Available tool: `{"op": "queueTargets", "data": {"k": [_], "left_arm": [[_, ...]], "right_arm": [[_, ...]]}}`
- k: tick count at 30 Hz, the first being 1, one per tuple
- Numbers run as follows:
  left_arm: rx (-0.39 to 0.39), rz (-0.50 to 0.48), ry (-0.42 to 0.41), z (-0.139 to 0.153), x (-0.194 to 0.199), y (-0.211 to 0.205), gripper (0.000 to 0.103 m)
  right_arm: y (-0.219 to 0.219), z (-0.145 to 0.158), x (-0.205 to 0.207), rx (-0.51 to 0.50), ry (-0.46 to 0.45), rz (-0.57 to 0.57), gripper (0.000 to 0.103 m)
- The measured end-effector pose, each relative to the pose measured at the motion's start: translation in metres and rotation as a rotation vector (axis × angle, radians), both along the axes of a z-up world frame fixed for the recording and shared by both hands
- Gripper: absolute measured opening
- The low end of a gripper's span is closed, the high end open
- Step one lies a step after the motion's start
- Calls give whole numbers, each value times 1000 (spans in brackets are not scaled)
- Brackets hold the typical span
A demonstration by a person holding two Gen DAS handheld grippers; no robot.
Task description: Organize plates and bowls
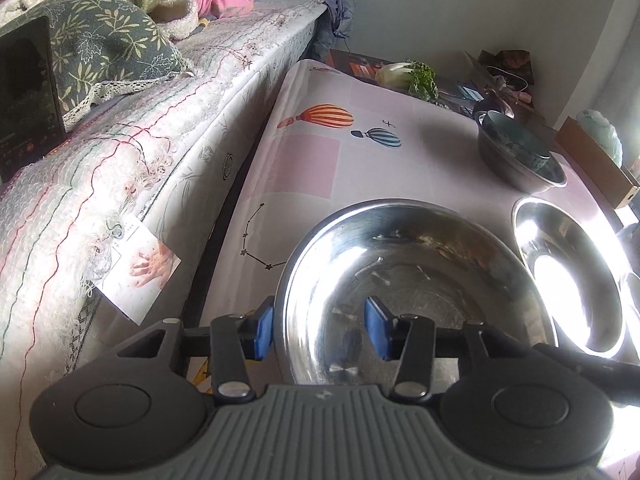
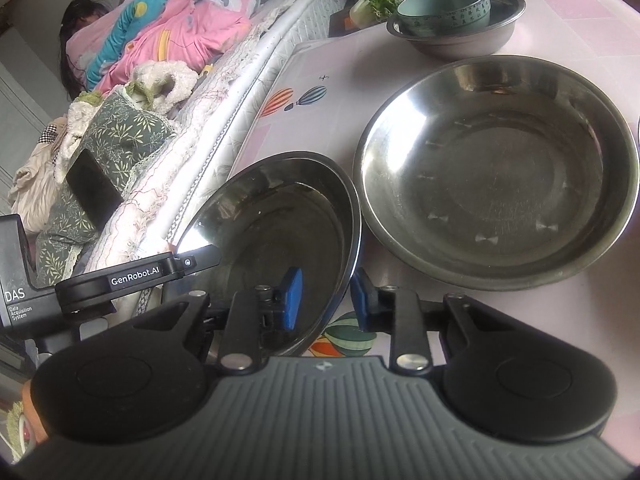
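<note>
My left camera is sitting low and very close to the big steel plate [image 1: 416,280], looking past it along the table. My right camera is looking from higher up. Both are seeing this plate [image 2: 496,172].

From my left wrist camera, glare washes out the steel plate [image 1: 568,276] at three o'clock, and my own gripper body hides the near rim of the big steel bowl [image 1: 400,272].

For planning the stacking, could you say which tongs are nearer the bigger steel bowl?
Right: right tongs sit beside the bigger steel bowl; left tongs are beyond the smaller bowl.
</note>
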State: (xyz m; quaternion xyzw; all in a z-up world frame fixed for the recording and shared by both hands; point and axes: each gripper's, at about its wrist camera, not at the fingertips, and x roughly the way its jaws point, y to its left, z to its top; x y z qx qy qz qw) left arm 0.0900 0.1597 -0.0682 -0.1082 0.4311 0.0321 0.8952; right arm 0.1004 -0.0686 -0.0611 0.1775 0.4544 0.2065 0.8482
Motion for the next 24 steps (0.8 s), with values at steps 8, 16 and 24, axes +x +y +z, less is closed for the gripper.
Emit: {"op": "queueTargets", "data": {"k": [8,16,24], "left_arm": [[-19,-15,14,5,-18,-2,46],[-60,-55,34,11,-43,-8,47],[-98,-72,48,11,-60,-11,48]], "right_arm": [[-8,3,-9,15,24,28,27],[-23,-1,-29,44,60,29,28],[-34,-6,-40,68,71,3,28]]}}
